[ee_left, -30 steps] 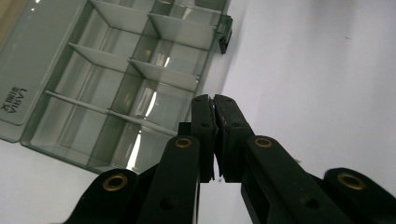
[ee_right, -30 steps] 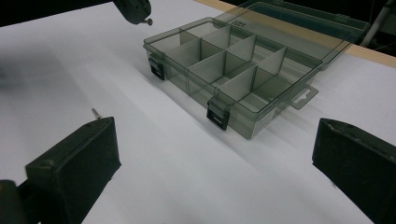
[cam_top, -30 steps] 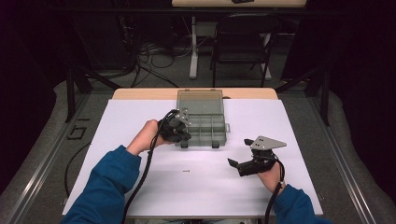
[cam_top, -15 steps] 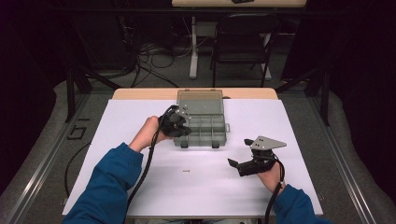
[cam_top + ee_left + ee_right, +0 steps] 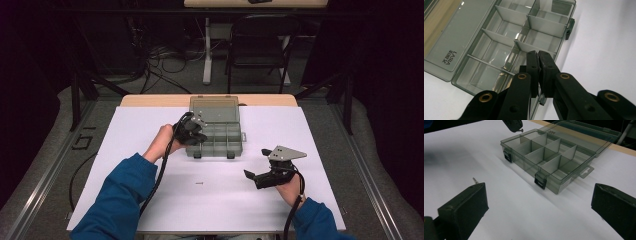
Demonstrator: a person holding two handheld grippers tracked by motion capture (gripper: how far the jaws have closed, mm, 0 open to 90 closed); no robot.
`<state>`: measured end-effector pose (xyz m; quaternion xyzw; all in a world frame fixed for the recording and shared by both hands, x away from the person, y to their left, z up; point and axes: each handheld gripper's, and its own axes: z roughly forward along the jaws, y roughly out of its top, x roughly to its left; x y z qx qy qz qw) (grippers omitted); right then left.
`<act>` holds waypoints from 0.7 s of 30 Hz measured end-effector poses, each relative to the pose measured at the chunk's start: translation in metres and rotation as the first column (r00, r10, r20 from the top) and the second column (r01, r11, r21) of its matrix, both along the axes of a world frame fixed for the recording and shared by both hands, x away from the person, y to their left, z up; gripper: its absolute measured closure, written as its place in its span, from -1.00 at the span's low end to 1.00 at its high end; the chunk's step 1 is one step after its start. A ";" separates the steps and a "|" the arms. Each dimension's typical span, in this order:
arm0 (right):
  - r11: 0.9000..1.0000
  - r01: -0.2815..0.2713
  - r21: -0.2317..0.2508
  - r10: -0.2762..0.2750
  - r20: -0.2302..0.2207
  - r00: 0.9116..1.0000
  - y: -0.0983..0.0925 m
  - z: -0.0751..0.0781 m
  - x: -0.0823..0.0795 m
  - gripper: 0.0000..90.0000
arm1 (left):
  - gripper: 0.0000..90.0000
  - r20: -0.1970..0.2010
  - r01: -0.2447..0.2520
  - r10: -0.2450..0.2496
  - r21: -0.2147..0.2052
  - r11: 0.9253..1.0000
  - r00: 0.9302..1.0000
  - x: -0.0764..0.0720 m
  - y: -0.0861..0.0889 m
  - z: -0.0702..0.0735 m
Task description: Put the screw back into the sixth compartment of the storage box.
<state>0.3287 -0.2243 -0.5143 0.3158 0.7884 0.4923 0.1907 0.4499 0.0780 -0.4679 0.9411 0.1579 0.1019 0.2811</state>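
LEFT: my left gripper hung at frame centre over the near-left corner of the open compartment box, jaws pressed together on a small screw | RIGHT: my right gripper rested lower right, jaws spread wide, empty | TABLE: a second screw lay loose on the white table.

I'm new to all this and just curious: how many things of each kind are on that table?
Compartment box: 1
Screws: 2, loose screw and held screw in left gripper
Grippers: 2, with right gripper
Total: 5
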 end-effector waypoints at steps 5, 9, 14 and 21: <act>1.000 -0.001 -0.001 0.001 -0.002 1.000 0.000 0.000 0.000 -1.00 | 0.93 -0.006 -0.009 0.009 0.002 1.000 1.000 0.003 -0.003 -0.005; 1.000 -0.001 -0.001 0.001 -0.001 1.000 0.000 0.000 0.000 -1.00 | 0.93 -0.003 -0.017 0.017 0.000 1.000 1.000 0.006 -0.004 -0.007; 1.000 -0.001 0.006 0.001 -0.001 1.000 0.000 0.000 0.000 -1.00 | 0.92 0.004 -0.020 0.020 -0.004 1.000 1.000 0.007 -0.006 -0.010; 1.000 -0.002 -0.001 0.002 -0.002 1.000 0.000 0.000 0.000 -1.00 | 0.92 -0.001 -0.023 0.023 0.009 1.000 1.000 0.009 -0.013 -0.019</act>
